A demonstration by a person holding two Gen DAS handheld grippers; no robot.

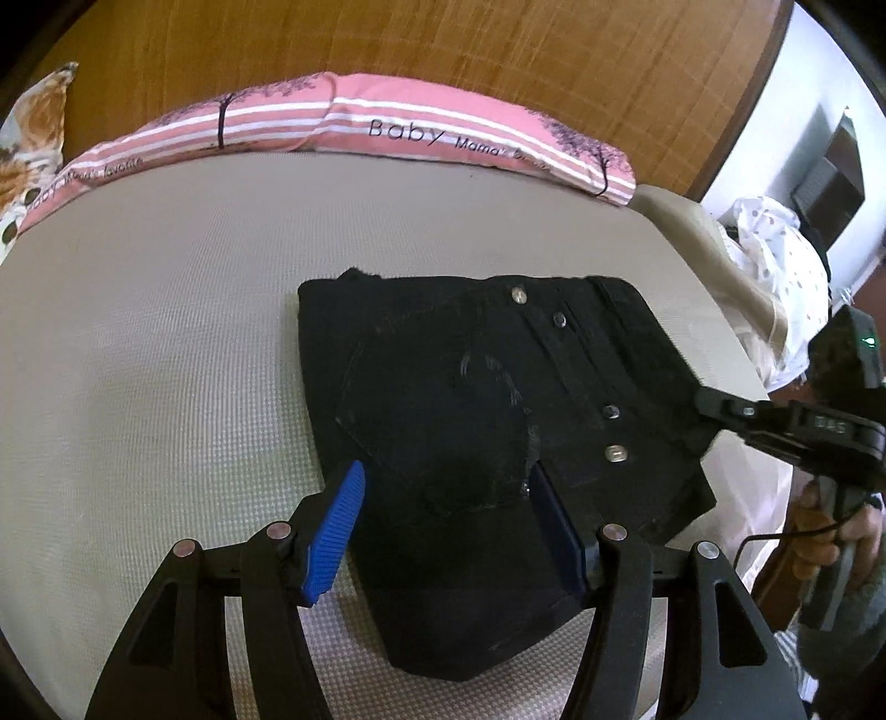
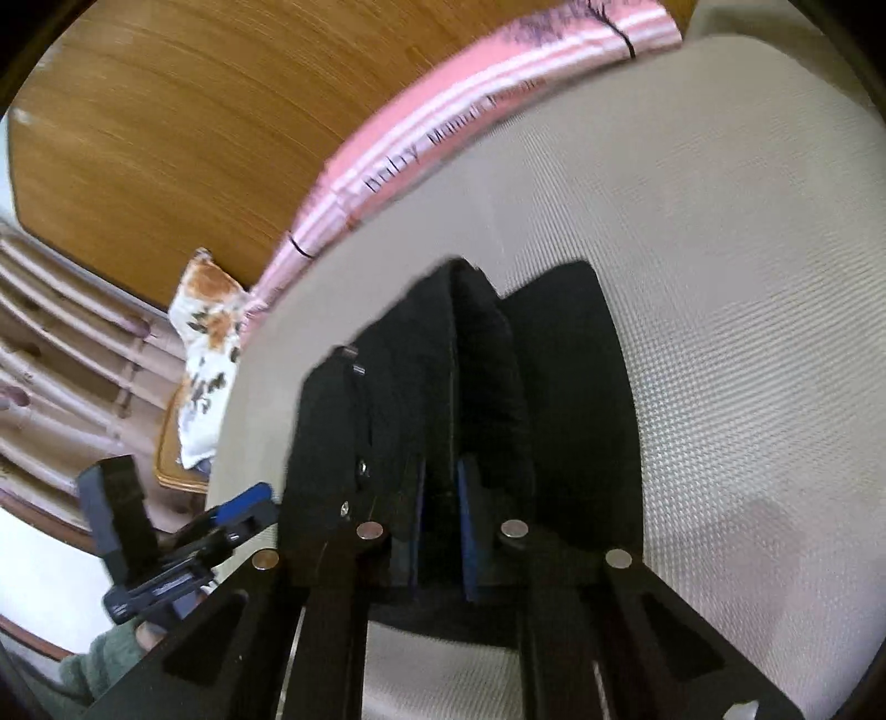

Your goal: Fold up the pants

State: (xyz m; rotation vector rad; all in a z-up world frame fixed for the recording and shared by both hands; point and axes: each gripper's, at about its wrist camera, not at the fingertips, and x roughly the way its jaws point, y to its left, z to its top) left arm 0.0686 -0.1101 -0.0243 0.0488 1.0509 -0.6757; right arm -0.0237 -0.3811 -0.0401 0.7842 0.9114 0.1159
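Black pants (image 1: 470, 399) lie folded into a compact stack on a beige mattress (image 1: 155, 343), metal buttons facing up. My left gripper (image 1: 446, 498) hovers over the stack's near part, open, its blue pads (image 1: 338, 526) wide apart and pressing nothing. In the left wrist view my right gripper (image 1: 706, 401) touches the stack's right edge. In the right wrist view my right gripper (image 2: 443, 498) is shut on a raised ridge of the pants (image 2: 482, 354), with cloth pinched between its pads. The left gripper (image 2: 243, 507) shows at the lower left there.
A pink striped pillow (image 1: 387, 124) printed "Baby" lies along the mattress's far edge against a wooden headboard (image 1: 387, 39). A floral cushion (image 2: 207, 343) sits at the far corner. White dotted cloth (image 1: 775, 255) lies off the right side. A person's hand (image 1: 830, 531) holds the right gripper's handle.
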